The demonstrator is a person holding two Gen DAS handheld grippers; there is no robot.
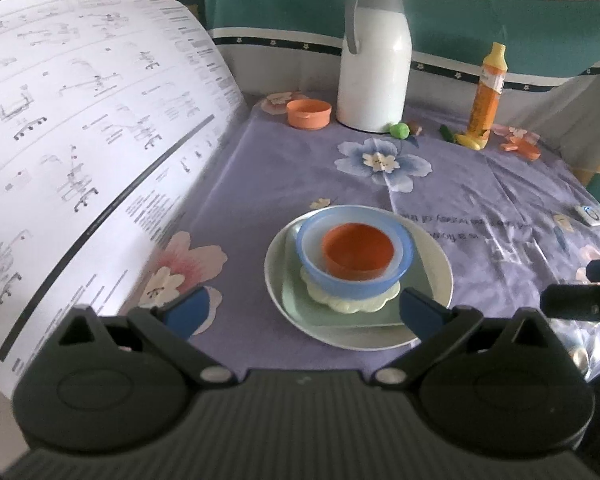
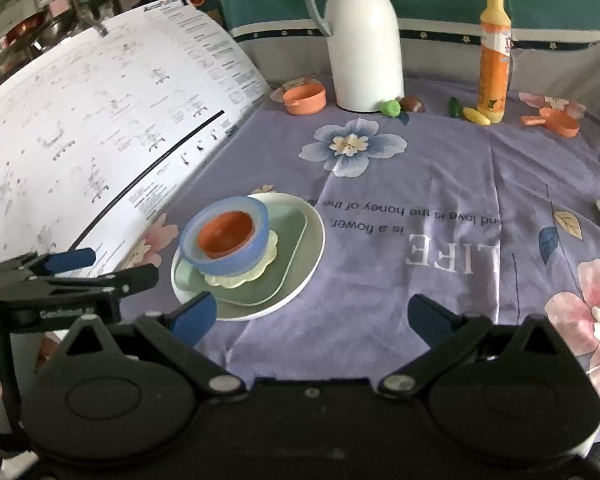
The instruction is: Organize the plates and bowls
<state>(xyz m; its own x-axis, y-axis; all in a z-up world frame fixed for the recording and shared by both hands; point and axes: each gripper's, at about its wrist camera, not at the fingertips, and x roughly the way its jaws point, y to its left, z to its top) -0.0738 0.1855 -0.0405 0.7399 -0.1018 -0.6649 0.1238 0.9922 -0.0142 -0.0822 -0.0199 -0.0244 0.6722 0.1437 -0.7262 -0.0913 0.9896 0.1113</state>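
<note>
Both the left hand-held gripper and right hand-held gripper gape empty; just ahead, the nested bowl stack could topple if nudged off-centre.

A home dining table: floral tablecloth, thermos jug, stacked dishes.
</note>
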